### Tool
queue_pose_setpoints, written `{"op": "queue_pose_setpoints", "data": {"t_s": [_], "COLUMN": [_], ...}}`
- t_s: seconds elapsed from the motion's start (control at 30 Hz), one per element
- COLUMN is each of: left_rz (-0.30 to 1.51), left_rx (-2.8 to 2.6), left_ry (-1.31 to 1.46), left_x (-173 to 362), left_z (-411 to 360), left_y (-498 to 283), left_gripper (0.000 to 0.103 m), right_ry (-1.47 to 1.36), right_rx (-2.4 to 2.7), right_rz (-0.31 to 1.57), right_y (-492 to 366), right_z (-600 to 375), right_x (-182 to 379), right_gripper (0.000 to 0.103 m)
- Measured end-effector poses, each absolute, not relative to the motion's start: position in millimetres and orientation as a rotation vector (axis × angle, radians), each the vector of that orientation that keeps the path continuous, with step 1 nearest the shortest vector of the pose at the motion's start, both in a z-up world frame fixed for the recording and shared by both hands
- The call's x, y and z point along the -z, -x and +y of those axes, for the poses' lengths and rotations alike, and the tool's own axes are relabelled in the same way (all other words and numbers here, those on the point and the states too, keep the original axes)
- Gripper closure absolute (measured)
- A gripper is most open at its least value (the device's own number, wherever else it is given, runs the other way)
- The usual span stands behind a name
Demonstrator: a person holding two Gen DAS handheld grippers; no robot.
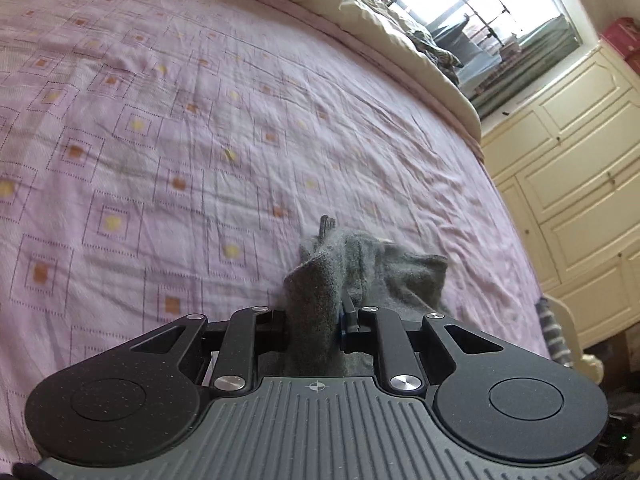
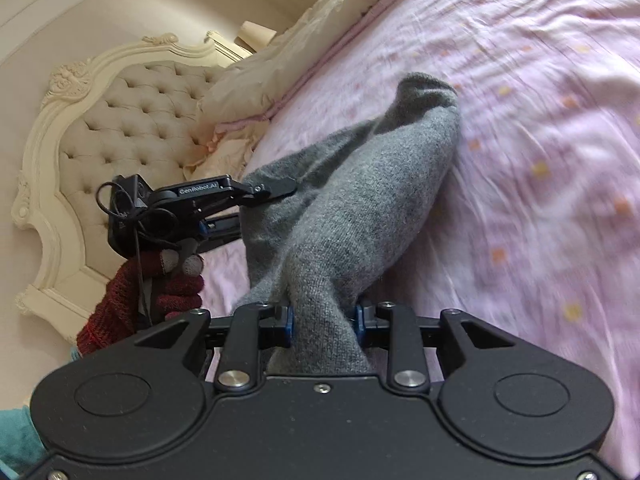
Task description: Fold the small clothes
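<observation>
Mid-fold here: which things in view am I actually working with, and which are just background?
In the job: grey knit garment, left gripper and right gripper both clamped on it, pink bedspread as work surface.

Background: pillows, tufted headboard, cream wardrobe, window.

pink patterned bedspread (image 1: 200, 140); cream pillows (image 2: 304, 48); tufted headboard (image 2: 132, 120); cream wardrobe (image 1: 580, 168); bright window (image 1: 492, 4)

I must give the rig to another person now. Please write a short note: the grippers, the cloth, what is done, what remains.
Left gripper: shut on one end of the grey cloth.
Right gripper: shut on the other end.
The cloth hangs between them over the pink bedspread, its far end near or on it.
Done: cloth picked up.
Left: probably lay it flat, fold it, release.
</observation>
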State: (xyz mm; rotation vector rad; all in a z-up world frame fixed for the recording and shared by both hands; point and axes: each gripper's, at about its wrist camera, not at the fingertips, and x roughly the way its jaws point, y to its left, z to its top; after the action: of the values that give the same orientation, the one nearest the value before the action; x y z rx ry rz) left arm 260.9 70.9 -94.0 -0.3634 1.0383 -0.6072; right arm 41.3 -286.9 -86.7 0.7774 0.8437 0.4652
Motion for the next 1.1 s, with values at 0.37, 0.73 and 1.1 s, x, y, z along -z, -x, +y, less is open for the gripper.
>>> {"op": "queue_pose_setpoints", "data": {"t_s": [0.37,0.73,1.1], "left_rz": [0.845,0.560,0.575], "left_rx": [0.432,0.490,0.509], "left_ry": [0.093,-0.083,-0.048], "left_x": [99,45,104], "left_z": [68,39,18], "left_y": [-238,-100,-74], "left_gripper": [0.068,0.053,0.049], "right_ry": [-0.571,-0.467,-0.454], "right_rx": [-0.276,-0.241,-0.202], "right_rz": [0.799,0.662,0.642], "right_y": [1,21,23], "right_z": [-283,-278,-285], "right_x": [91,68,66], "right_gripper": [0.035,0.024,0.020]}}
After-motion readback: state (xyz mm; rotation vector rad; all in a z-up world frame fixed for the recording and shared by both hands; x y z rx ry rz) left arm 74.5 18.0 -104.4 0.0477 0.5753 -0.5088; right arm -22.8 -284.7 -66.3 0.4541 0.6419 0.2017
